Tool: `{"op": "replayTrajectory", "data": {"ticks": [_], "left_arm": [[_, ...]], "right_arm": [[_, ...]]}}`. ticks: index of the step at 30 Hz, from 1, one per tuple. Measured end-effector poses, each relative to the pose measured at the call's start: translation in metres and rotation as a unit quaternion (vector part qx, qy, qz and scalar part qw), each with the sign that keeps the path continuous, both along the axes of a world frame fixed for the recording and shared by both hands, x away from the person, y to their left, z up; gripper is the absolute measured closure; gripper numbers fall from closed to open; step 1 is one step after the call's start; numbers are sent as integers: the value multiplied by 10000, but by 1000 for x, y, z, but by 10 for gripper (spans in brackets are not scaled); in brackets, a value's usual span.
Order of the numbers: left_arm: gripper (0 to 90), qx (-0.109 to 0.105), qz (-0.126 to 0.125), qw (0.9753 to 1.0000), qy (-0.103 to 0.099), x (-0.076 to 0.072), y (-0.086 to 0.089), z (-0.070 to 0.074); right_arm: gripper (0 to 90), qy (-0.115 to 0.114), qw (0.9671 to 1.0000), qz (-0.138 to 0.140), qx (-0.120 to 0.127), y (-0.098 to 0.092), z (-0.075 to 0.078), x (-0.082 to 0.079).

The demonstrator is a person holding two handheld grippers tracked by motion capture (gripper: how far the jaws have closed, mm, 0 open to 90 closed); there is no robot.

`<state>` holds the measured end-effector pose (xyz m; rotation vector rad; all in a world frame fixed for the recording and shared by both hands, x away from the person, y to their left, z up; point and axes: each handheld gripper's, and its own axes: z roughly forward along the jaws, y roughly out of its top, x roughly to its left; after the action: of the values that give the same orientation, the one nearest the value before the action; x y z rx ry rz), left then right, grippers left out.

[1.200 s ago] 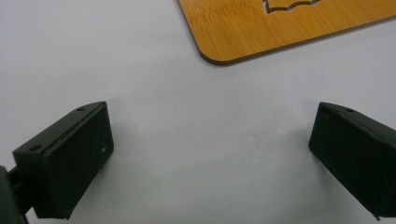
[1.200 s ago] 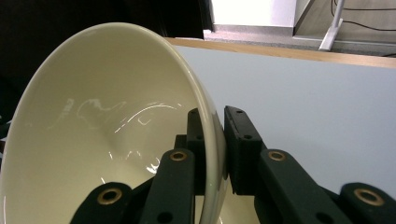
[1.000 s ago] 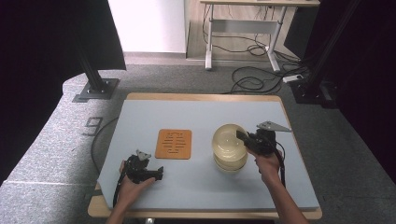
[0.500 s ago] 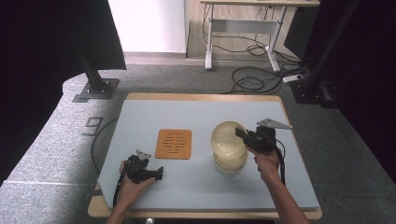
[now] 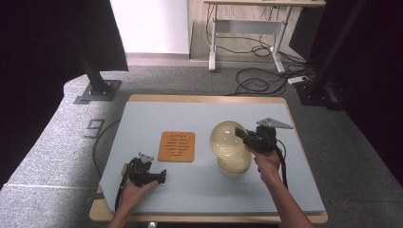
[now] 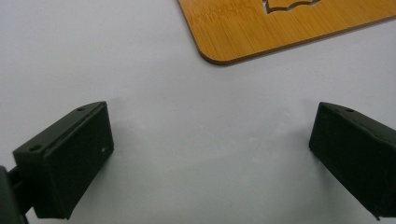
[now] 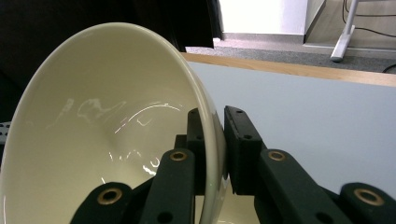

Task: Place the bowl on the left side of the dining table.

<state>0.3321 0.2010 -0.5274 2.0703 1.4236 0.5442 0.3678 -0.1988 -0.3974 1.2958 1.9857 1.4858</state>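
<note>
A cream bowl (image 5: 229,139) hangs tilted on its side above the table, clear of a second cream bowl (image 5: 235,164) that rests below it. My right gripper (image 5: 243,135) is shut on the lifted bowl's rim; in the right gripper view the rim (image 7: 212,140) is pinched between the two black jaws, one inside and one outside. My left gripper (image 5: 159,174) sits low at the table's front left, open, with nothing between its fingers (image 6: 70,158). A bamboo coaster (image 5: 177,146) with cut slots lies flat between the two grippers, and its corner (image 6: 261,28) lies just beyond the left jaws.
The grey table top (image 5: 190,114) has a wooden edge (image 5: 204,99). Beyond it stand a dark stand base (image 5: 97,90) on carpet, loose cables (image 5: 259,80) and a white desk frame (image 5: 247,28). A cable (image 5: 285,164) trails from my right gripper.
The right gripper has lifted the top bowl off the lower one and tipped it onto its side. The left gripper has stayed in place.
</note>
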Motion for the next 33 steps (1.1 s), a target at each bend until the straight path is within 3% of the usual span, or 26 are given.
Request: {"op": "replayTrajectory", "data": {"ticks": [33], "left_arm": [[0,0,3,10000,6,0,0,0]], "right_arm": [[811,15,10000,62,-38,20,8,9]]}}
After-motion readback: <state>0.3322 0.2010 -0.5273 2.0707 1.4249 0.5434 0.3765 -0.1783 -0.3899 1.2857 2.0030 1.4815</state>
